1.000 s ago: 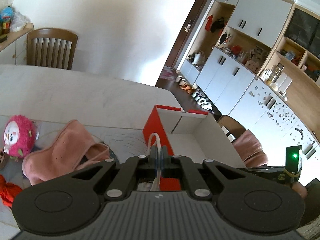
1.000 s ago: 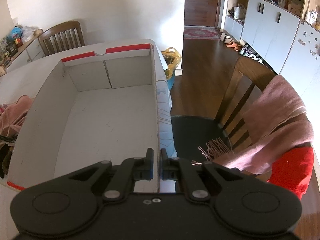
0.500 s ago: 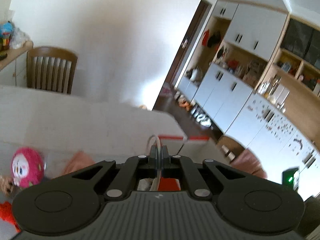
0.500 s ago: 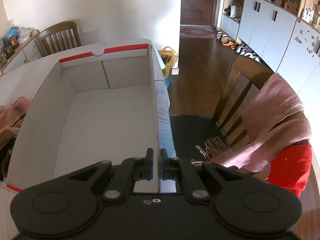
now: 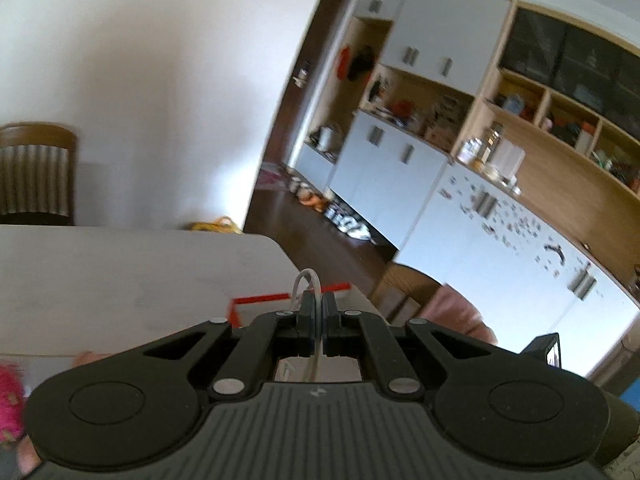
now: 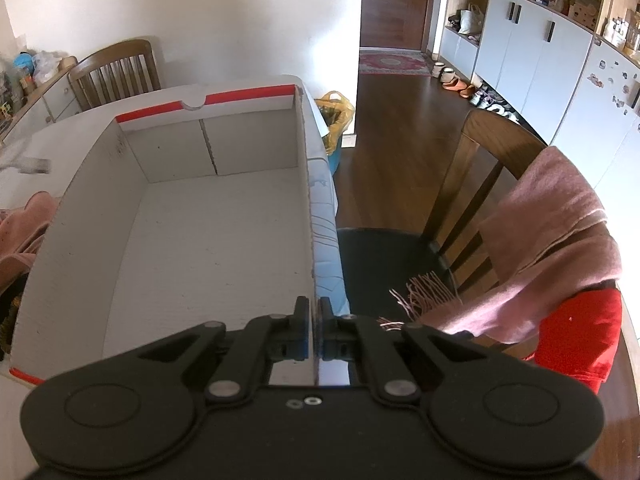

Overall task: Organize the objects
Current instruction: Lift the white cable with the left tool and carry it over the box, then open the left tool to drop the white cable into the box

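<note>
A white cardboard box (image 6: 168,152) with a red rim stands on the white table (image 5: 120,272), and nothing lies inside it. My right gripper (image 6: 314,308) is shut on the top edge of the box's right wall, near the front corner. In the left wrist view my left gripper (image 5: 318,300) is shut on a thin white cord (image 5: 305,272). The cord's loop sticks up past the fingertips, and its lower end is hidden behind the gripper. Just beyond the left fingertips shows the red box rim (image 5: 260,300).
A pink cloth (image 6: 24,224) lies left of the box and a pink plush toy (image 5: 8,400) sits at the left edge. Right of the table stands a chair with a pink scarf (image 6: 552,240) and a red cloth (image 6: 580,328). A yellow-bagged bin (image 6: 336,116) stands past the table.
The left gripper has risen and tipped upward with the cord still pinched, so the box, the cloth and the plush toy have sunk low in its view. The right gripper has stayed put.
</note>
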